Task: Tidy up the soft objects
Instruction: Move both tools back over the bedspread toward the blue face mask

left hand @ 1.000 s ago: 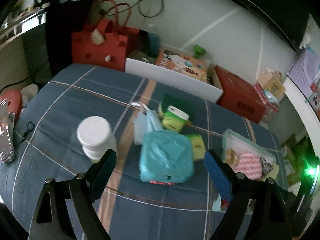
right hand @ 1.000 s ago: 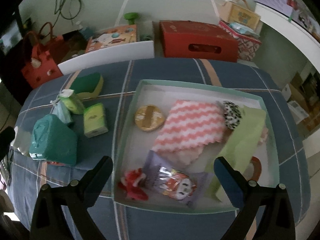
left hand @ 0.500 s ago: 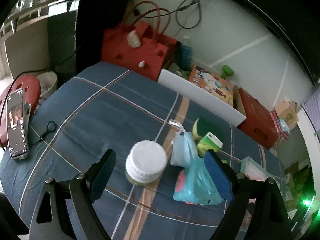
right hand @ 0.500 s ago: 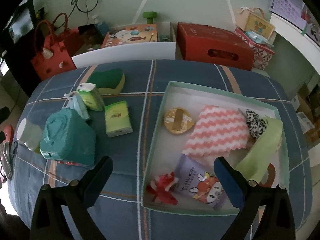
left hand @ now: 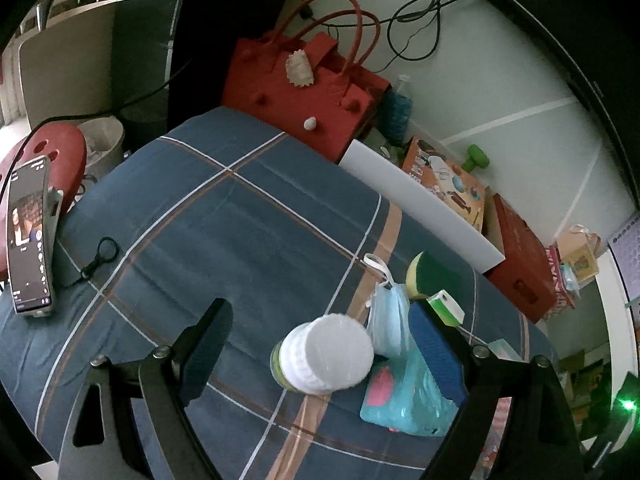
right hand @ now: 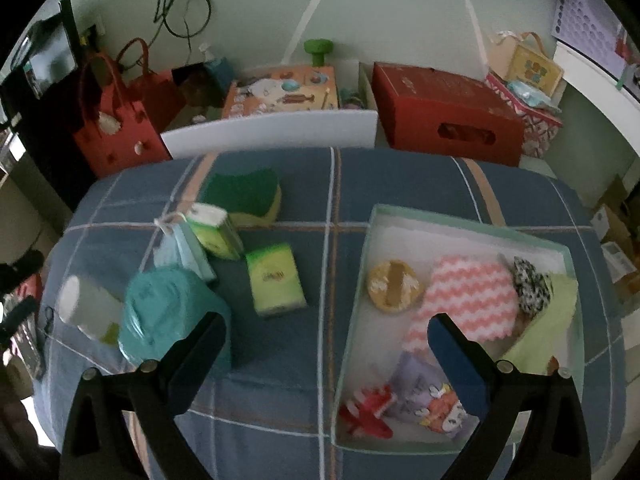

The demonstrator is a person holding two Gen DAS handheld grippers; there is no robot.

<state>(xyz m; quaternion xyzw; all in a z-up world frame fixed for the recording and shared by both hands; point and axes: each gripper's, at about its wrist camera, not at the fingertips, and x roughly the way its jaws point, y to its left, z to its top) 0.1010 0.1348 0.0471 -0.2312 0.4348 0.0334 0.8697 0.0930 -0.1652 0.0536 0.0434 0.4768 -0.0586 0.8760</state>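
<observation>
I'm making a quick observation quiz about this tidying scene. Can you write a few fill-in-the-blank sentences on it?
1. The pink-and-white zigzag cloth lies inside the shallow ____.
2. The jar standing on the blue plaid cloth has a lid coloured ____.
3. At the far left edge of the table lies a ____ with its screen lit.
4. The bag behind the table is coloured ____.

Missing words: box; white; phone; red

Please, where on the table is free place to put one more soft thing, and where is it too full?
Free: the bare blue tablecloth between the phone and the white-lidded jar, and the strip between the green tissue pack and the tray. Crowded: the cluster of jar, teal bag, masks and sponge; the tray is nearly full.
</observation>
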